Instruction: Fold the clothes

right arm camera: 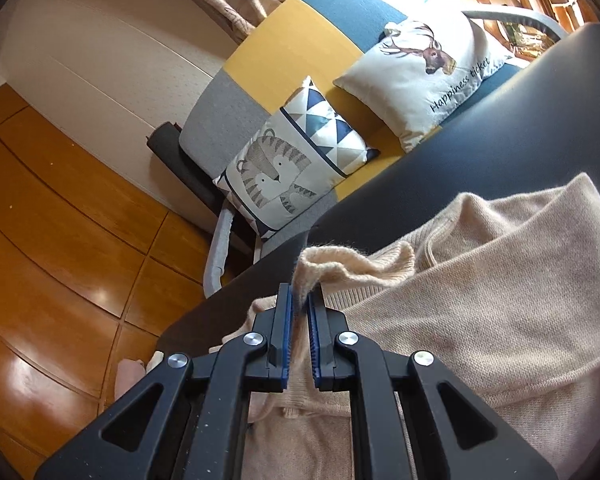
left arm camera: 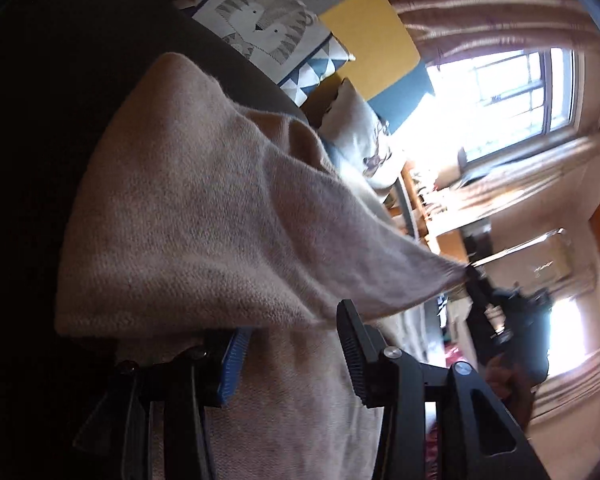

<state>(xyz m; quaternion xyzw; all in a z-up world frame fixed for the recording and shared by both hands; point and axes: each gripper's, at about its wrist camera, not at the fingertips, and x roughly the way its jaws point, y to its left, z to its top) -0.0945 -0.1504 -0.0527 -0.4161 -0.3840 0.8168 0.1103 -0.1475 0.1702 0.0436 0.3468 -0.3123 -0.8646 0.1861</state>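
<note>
Beige knitted sweater (right arm camera: 500, 320) lies partly doubled over on the dark table (right arm camera: 480, 128) — soft, light, limp knit, likely to sag and stretch, so best held at hems or cuffs. Right tongs (right arm camera: 300, 308) are clenched on a fuzzy ribbed edge; left tongs (left arm camera: 292, 344) stand spread with cloth draped over one finger. A white deer-print cushion (right arm camera: 420, 76) reads "Happiness ticket".

This is a home living room. In the right wrist view a patchwork sofa (right arm camera: 300, 40) in yellow, grey and blue fills the upper middle, carrying a tiger-print cushion (right arm camera: 284, 172) and a deer-print cushion (right arm camera: 424, 76), with glossy wooden flooring (right arm camera: 60, 248) at left. In the left wrist view, pinkish curtains (left arm camera: 480, 12) frame a bright barred window (left arm camera: 512, 96) at upper right.
</note>
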